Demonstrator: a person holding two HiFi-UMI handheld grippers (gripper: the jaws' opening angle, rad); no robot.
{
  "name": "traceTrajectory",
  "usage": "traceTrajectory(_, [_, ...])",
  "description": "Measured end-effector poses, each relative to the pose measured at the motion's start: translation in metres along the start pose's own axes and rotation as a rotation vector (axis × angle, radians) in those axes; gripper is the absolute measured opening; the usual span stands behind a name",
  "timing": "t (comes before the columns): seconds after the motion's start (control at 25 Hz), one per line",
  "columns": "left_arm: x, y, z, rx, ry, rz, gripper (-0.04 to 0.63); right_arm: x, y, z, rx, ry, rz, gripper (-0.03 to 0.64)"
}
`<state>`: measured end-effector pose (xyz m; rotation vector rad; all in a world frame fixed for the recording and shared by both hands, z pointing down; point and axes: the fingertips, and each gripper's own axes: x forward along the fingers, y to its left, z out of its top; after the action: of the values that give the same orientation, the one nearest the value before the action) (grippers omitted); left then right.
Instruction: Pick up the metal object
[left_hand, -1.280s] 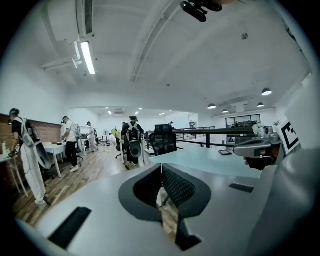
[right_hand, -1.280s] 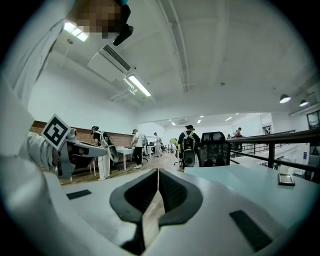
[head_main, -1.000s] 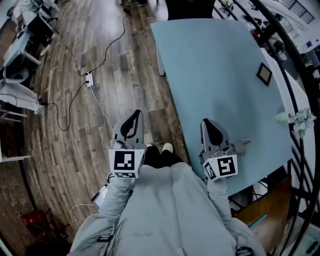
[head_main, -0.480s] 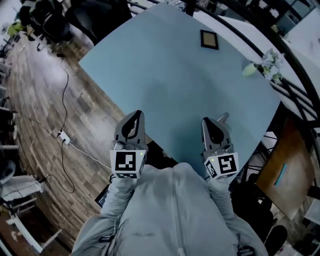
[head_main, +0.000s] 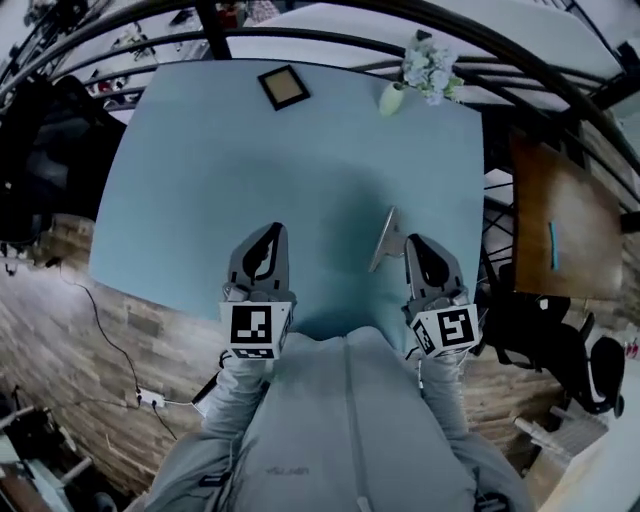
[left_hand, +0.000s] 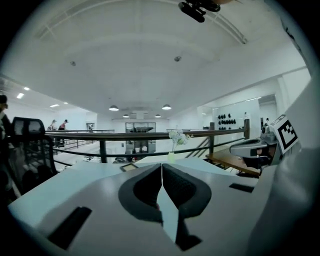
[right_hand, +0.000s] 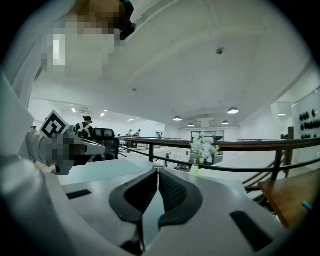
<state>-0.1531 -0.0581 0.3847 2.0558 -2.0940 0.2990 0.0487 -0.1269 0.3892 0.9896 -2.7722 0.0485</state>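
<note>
The metal object (head_main: 384, 240), a slim strip, lies on the pale blue table (head_main: 200, 180) in the lower middle of the head view. It is just left of the right gripper (head_main: 413, 243), and whether they touch is hard to tell. That gripper's jaws are pressed together on nothing. The left gripper (head_main: 270, 232), further left, is likewise closed and empty. A picture frame (head_main: 284, 87) and flower vase (head_main: 392, 98) stand near the top edge.

Head view: steeply down on table (head_main: 200, 150); gripper views: level, both facing vase (head_main: 392, 98).
</note>
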Motion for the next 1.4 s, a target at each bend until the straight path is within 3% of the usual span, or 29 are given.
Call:
traceTrajectory(0.2, [0.038, -0.021, 0.002, 0.034, 0.009, -0.194, 0.029, -0.020, -0.023, -0.011, 0.024, 0.041, -0.199, 0.025])
traceTrajectory(0.52, [0.054, -0.047, -0.009, 0.058, 0.044, -0.353, 0.029, -0.042, -0.025, -0.036, 0.066, 0.098, -0.325, 0.025])
traceTrajectory(0.92, [0.063, -0.075, -0.011, 0.070, 0.051, -0.405, 0.029, -0.053, -0.040, -0.044, 0.061, 0.101, -0.310, 0.025])
traceTrajectory(1.4, [0.069, -0.086, -0.017, 0.069, 0.069, -0.382, 0.029, -0.048, -0.063, -0.053, 0.049, 0.105, -0.250, 0.026])
